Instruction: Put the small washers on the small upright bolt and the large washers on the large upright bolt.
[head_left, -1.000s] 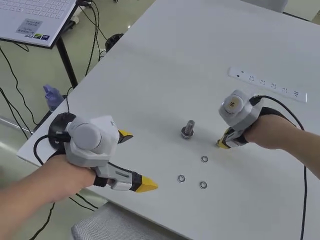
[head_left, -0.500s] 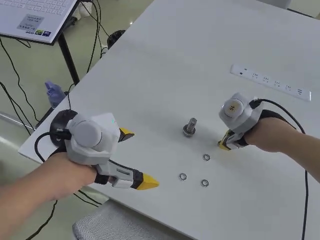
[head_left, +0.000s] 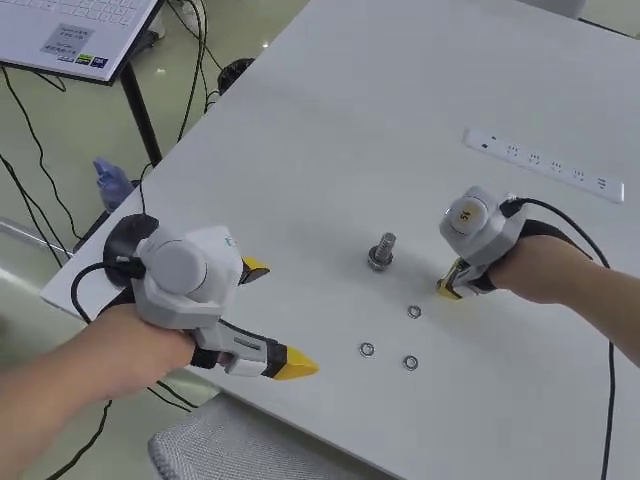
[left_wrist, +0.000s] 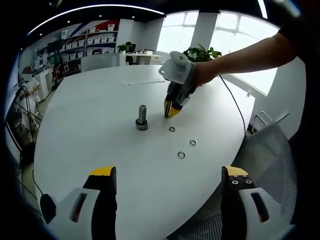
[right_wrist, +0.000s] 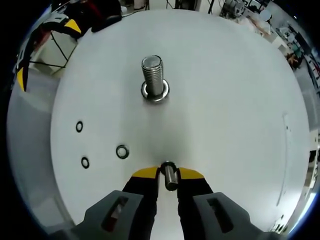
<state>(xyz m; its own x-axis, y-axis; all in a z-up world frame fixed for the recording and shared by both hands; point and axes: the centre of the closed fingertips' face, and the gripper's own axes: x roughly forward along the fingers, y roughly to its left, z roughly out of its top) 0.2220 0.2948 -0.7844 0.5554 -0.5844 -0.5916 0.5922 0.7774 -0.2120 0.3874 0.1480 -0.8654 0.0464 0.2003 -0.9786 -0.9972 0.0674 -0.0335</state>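
Observation:
The large bolt (head_left: 382, 250) (left_wrist: 142, 116) (right_wrist: 153, 75) stands upright in the middle of the white table (head_left: 330, 120). My right gripper (head_left: 447, 289) (right_wrist: 169, 175) (left_wrist: 170, 111) is to its right, tips down at the table, shut on the small bolt (right_wrist: 170, 176). Three small washers (head_left: 414, 312) (head_left: 367, 349) (head_left: 410, 362) lie loose on the table in front of the bolts, also seen as washers (right_wrist: 122, 151) (left_wrist: 181, 154). My left gripper (head_left: 277, 317) (left_wrist: 169, 172) hovers open and holds nothing near the table's front left edge, pointing toward the washers.
A white power strip (head_left: 545, 163) lies at the back right of the table. A laptop (head_left: 60, 30) on a stand, cables and a blue bottle (head_left: 112, 180) are off the table's left side. A grey chair seat (head_left: 230, 450) sits below the front edge.
The head view has drifted slightly. Neither gripper, the bolts nor the washers have visibly moved on the table.

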